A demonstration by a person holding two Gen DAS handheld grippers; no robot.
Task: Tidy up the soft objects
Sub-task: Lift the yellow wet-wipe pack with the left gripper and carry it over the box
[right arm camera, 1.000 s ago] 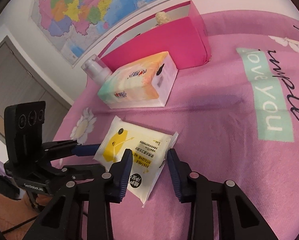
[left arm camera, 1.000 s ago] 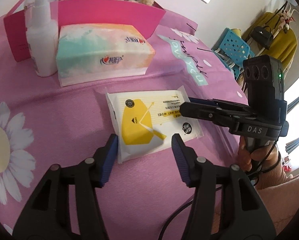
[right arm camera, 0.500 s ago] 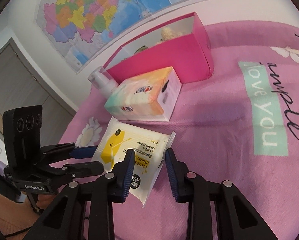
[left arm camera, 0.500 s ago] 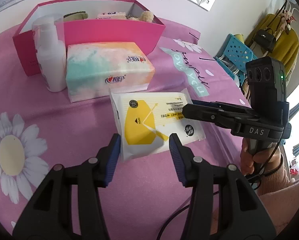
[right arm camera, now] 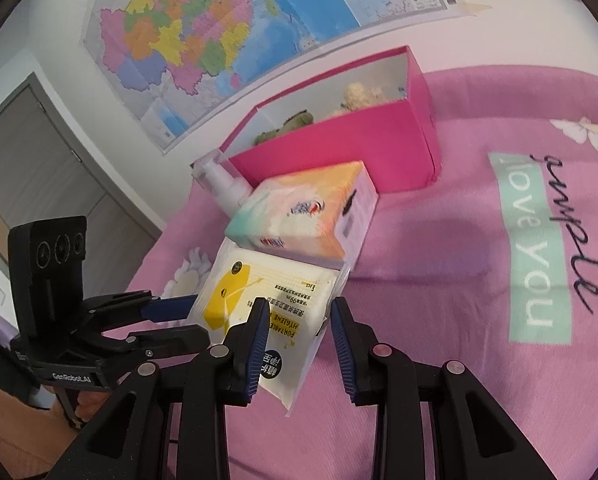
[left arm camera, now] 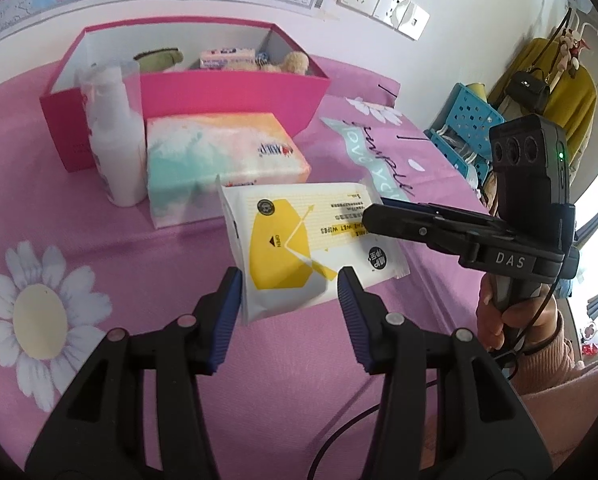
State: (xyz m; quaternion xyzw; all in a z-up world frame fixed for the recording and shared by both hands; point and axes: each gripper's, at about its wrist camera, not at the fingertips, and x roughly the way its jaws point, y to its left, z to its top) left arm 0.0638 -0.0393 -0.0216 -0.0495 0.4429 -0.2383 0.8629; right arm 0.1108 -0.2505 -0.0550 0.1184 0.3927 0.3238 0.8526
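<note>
A white and yellow wet wipes pack (left arm camera: 295,232) hangs a little above the pink bedspread (left arm camera: 99,240), held from two sides. My left gripper (left arm camera: 289,292) is shut on its near end, blue pads pressing both edges. My right gripper (left arm camera: 369,216) comes in from the right and clamps the pack's far corner. In the right wrist view the wet wipes pack (right arm camera: 259,292) sits between the pads of my right gripper (right arm camera: 297,320), and my left gripper (right arm camera: 197,316) grips it from the left. Behind it stands an open pink box (left arm camera: 227,92) with plush toys (left arm camera: 295,62) inside.
A pastel tissue pack (left arm camera: 219,148) and a white pump bottle (left arm camera: 115,136) stand just in front of the pink box (right arm camera: 339,148). A blue basket (left arm camera: 471,120) and hanging clothes are off the bed at right. A person's hand (left arm camera: 507,320) holds the right gripper.
Both grippers have risen with the wet wipes pack, which has left the bedspread and now overlaps the tissue pack in view. More of the pink box's inside shows.
</note>
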